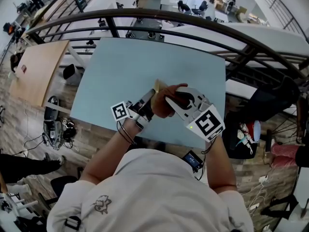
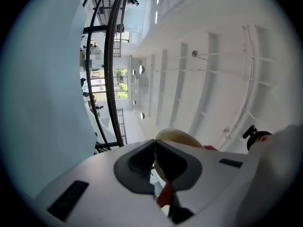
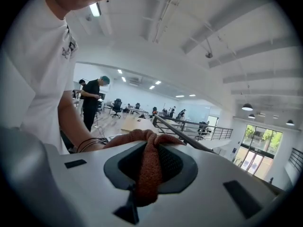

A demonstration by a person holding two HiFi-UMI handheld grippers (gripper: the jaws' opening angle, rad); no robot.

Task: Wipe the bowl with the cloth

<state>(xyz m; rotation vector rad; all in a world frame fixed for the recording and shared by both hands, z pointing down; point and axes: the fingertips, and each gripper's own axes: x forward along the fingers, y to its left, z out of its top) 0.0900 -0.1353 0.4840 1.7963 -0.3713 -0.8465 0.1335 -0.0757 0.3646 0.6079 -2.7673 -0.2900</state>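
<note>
Bowl (image 2: 176, 135): cream-coloured and thin-walled, held clear of the pale blue tabletop (image 1: 145, 57) in front of the person. Its rim is pinched edge-on between the pads of the left tongs (image 2: 154, 150), which are closed to a narrow slit on the wall. It is judged light, stiff and smooth, so it is likely to slip or pivot in so small a pinch when pressed from one side. A hold deep over the rim is advised, with pressure directed towards the gripped edge. The material cannot be told, so it is best treated as breakable. Cloth (image 3: 147, 169): rust-brown, looped pile, judged soft, limp and grippy. A bunched fold is clamped between the pads of the right tongs (image 3: 150, 148), and a wad bulging past the tips is available as the wiping face. In the head view both tongs are seen close together; contact between cloth and bowl cannot be confirmed.
</note>
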